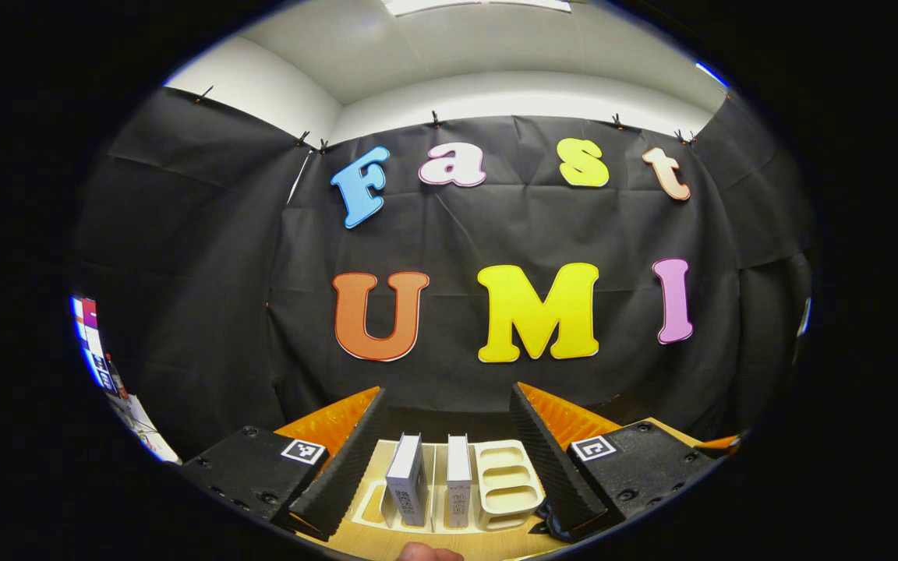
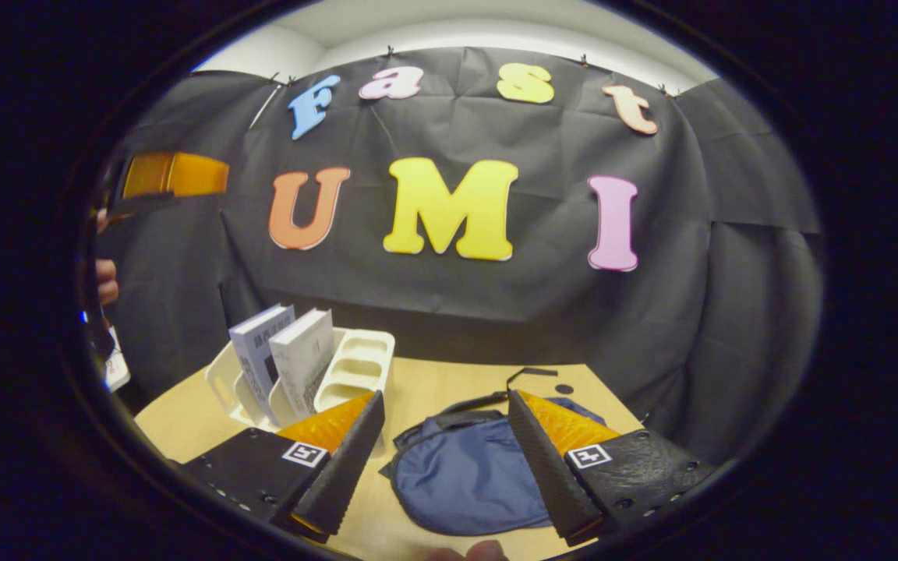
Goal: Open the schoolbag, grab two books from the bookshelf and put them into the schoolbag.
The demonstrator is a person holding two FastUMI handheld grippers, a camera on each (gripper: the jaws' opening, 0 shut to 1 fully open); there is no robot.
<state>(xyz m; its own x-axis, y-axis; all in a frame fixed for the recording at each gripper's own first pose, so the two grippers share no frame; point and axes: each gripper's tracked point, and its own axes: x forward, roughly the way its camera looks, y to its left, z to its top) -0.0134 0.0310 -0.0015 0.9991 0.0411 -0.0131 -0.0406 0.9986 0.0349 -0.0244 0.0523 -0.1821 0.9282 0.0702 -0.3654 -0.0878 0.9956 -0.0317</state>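
Our left gripper (image 1: 447, 460) spread wide before the cream plastic bookshelf (image 1: 505, 487), our two grey-white upright books (image 1: 408, 479) in its slots, our right gripper (image 2: 444, 456) also released, above our dark blue fabric schoolbag (image 2: 468, 475) lying flat on our pale wooden table (image 2: 449, 382)

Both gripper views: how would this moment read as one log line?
left gripper open, facing two books in rack | right gripper open over blue schoolbag | nothing held
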